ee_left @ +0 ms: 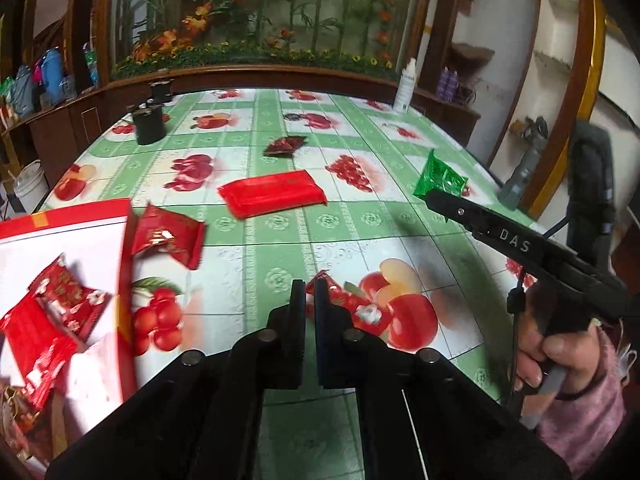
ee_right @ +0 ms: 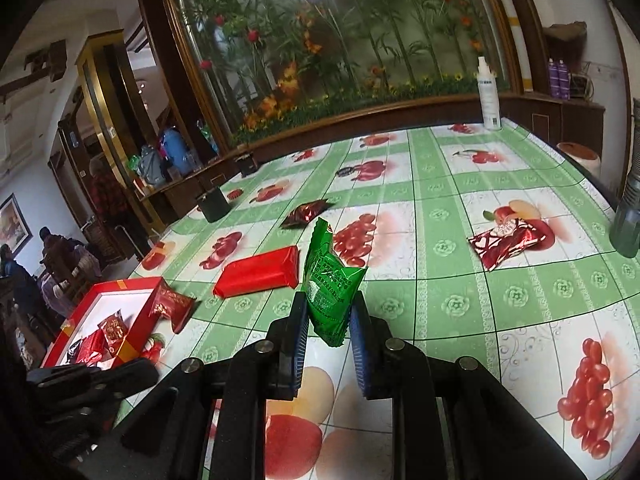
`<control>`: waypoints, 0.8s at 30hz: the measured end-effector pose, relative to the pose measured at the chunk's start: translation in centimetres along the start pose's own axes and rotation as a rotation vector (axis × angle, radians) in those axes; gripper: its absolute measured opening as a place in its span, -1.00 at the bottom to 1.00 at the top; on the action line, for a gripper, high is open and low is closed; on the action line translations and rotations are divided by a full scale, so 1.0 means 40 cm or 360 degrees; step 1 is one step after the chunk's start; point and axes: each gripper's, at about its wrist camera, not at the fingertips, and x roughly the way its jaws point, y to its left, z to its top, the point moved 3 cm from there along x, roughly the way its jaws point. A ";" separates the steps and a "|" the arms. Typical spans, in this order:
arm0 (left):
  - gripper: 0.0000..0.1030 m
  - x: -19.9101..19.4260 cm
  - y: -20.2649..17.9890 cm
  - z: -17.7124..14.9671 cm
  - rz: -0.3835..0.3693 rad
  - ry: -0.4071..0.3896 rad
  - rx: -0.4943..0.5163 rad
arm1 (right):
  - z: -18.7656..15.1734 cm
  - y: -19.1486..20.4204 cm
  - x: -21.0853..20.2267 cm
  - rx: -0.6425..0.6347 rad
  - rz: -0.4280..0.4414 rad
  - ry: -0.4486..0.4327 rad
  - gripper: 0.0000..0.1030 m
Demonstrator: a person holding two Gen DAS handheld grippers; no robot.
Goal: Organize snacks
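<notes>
Now we are lifting the green packet (ee_right: 330,280) above the surface (ee_right: 460,304) | right gripper (ee_right: 328,316) clamped on its lower half | light, crinkly, probably slippery | left gripper (ee_left: 309,300) nearly together, carrying nothing | red box (ee_right: 132,320) far left.

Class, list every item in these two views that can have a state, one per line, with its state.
Left hand-held gripper: shut on small red snack.
Right hand-held gripper: shut on green snack packet, lifted off table.
Red box: open, red snacks inside.
Red packet: leaning against box edge.
Long red bar: flat on table.
Dark red packet: flat on table.
Spray bottle: upright.
</notes>
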 end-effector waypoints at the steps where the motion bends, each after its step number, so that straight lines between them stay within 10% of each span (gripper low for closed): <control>1: -0.96 -0.007 0.009 -0.001 0.0002 -0.0009 -0.0006 | 0.001 -0.001 0.000 0.0000 -0.0009 -0.0006 -0.60; 12: -0.94 0.010 0.027 -0.027 -0.0020 0.0072 -0.0058 | 0.002 -0.025 0.005 0.0044 -0.0068 0.0000 -0.59; 17: 0.10 0.013 0.009 -0.021 0.0011 0.0066 -0.0044 | 0.005 -0.037 0.003 0.0088 -0.0058 0.0002 -0.59; 24: 0.19 0.014 -0.019 -0.010 0.0032 0.0049 0.0012 | 0.003 -0.040 0.004 0.0112 -0.0050 0.0018 -0.59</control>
